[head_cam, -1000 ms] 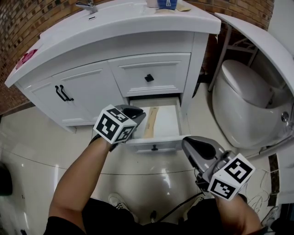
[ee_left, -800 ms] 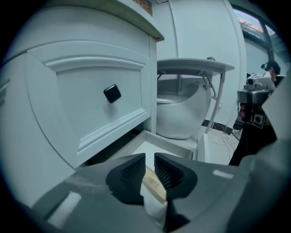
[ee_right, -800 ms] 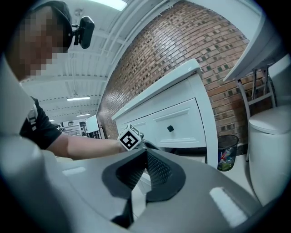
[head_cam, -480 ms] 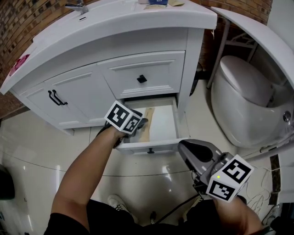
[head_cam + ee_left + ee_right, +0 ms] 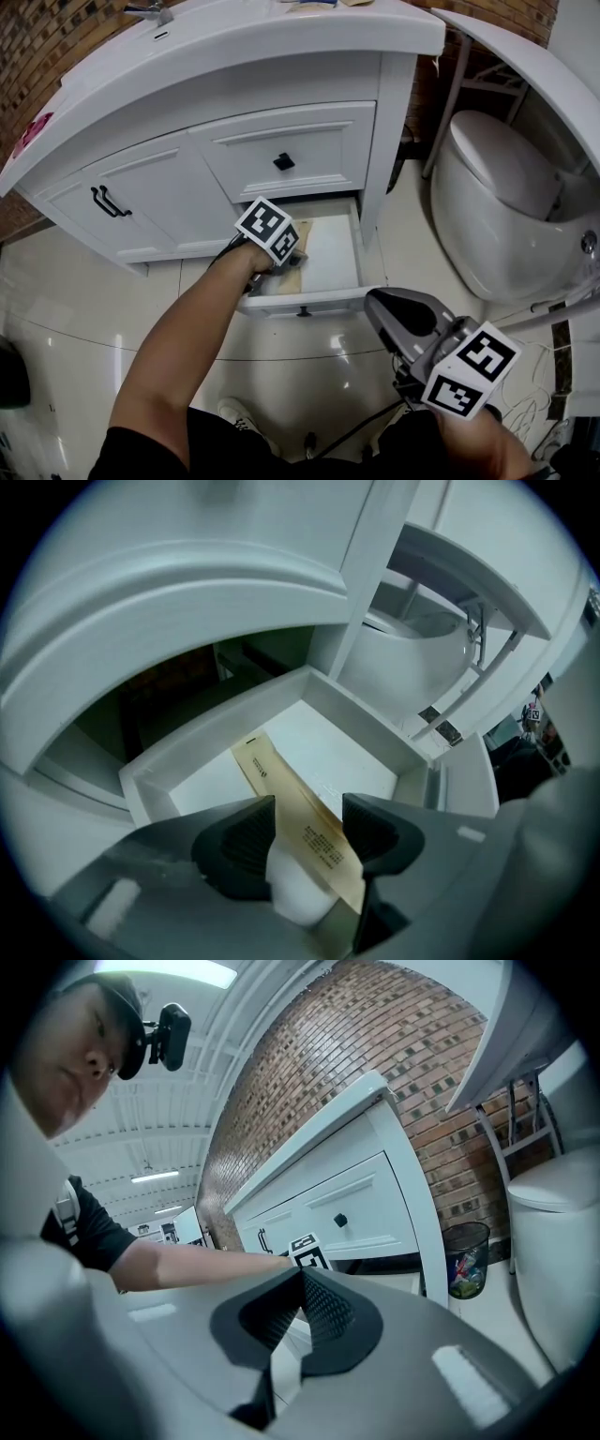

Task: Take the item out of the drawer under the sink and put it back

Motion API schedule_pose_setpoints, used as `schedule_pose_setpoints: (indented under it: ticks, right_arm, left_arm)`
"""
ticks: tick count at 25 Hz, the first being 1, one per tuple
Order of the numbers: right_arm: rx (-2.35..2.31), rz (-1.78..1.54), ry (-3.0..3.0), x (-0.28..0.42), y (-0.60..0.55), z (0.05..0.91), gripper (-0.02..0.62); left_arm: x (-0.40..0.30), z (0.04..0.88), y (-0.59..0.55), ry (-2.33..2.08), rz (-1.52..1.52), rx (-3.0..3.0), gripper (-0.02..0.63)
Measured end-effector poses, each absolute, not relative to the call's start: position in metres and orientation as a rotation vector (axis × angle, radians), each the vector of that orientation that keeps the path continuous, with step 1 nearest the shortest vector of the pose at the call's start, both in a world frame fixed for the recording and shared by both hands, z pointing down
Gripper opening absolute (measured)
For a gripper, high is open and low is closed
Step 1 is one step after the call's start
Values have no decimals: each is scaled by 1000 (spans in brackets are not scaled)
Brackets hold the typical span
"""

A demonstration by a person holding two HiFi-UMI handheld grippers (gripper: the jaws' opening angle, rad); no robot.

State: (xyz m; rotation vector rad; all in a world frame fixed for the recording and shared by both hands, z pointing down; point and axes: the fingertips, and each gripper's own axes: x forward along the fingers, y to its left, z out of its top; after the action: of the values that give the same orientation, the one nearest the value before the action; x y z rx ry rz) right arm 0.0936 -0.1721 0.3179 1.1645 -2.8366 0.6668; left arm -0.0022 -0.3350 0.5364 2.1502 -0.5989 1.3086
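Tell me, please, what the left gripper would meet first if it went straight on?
Probably the tan paper packet in the open white drawer: the left gripper points down at it, its fingers have just been opening, the packet between them.

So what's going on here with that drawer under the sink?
A person holding a gripper in each hand is working at the open bottom drawer of a white sink cabinet. The left gripper points down into the drawer. Its jaws have just been opening and stand apart on either side of a long tan paper packet lying on the drawer floor, not clamped on it. The right gripper is held back from the cabinet, jaws together and empty.
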Motion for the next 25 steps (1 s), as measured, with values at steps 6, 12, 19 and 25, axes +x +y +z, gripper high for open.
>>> schedule_pose_setpoints:
  ticks: [6, 12, 19, 25]
  right_arm:
    - [1166, 687, -2835, 96, -172, 318, 5]
    - [1155, 701, -2832, 95, -173, 321, 5]
    - [1156, 710, -2830, 94, -173, 322, 5]
    - [1151, 715, -2839, 94, -171, 320, 5]
  left_arm:
    - [-2, 552, -340, -614, 1305, 2079, 251]
    - [-3, 559, -340, -607, 1329, 2021, 252]
    - [-4, 573, -339, -606, 1488, 1982, 239]
    - [-4, 580, -344, -631, 1565, 1984, 185]
